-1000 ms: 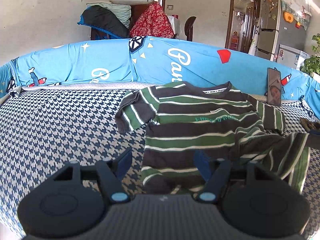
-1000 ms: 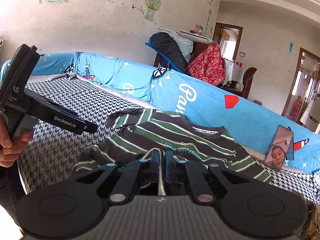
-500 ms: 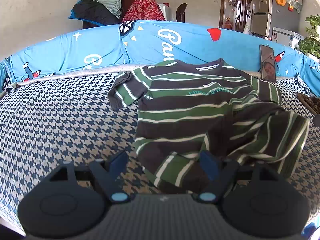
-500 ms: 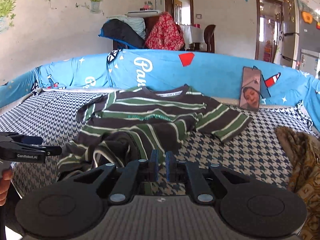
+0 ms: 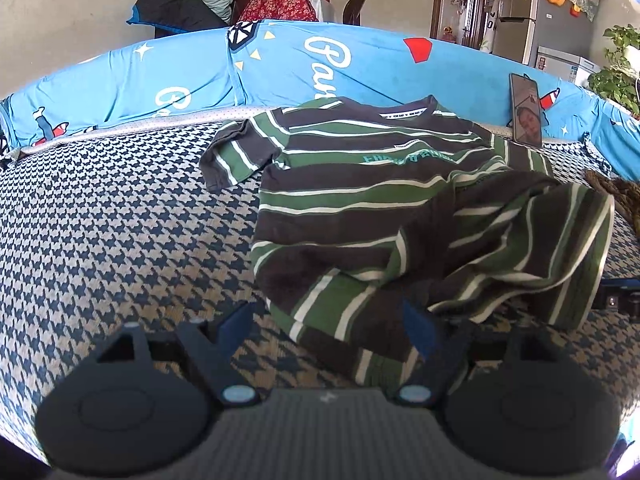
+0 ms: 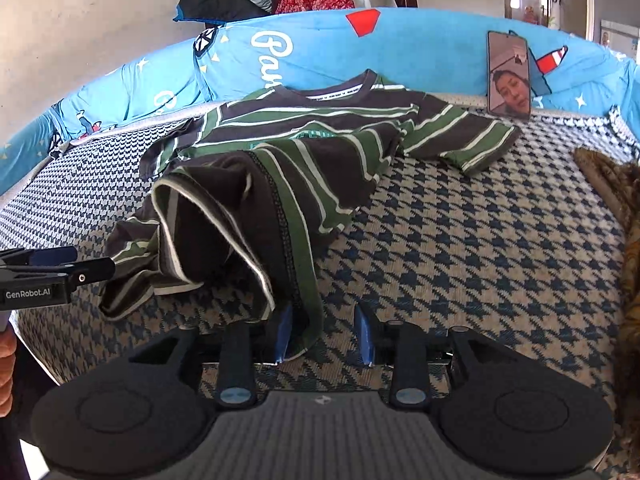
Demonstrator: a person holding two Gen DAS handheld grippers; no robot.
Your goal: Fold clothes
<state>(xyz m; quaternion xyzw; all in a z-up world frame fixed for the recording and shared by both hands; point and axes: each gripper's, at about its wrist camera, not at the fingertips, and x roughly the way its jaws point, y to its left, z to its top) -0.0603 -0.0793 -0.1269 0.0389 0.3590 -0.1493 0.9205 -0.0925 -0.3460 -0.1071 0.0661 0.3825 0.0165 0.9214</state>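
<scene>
A striped T-shirt (image 5: 352,184) in dark brown, green and white lies on the houndstooth cover (image 5: 120,240), its collar toward the blue backrest. Its lower half is bunched and folded up over the chest. My left gripper (image 5: 326,322) stands wide open low over the near hem corner, which lies loose between its fingers (image 5: 236,320). My right gripper (image 6: 324,334) is opening. A strip of the shirt's hem (image 6: 304,280) hangs between its jaws against the left pad, unpinched. The left gripper's side (image 6: 52,276) also shows in the right wrist view.
A phone (image 6: 508,76) leans against the blue printed backrest (image 6: 400,44) behind the shirt's right sleeve. A brown furry throw (image 6: 612,188) lies along the right side. A hand (image 6: 6,364) shows at the left edge. Bare cover stretches left of the shirt.
Both grippers have sunk toward the cover. The right jaws, earlier shut on the hem, have parted. The left jaws have widened, and the lifted lower half of the shirt has settled in a heap.
</scene>
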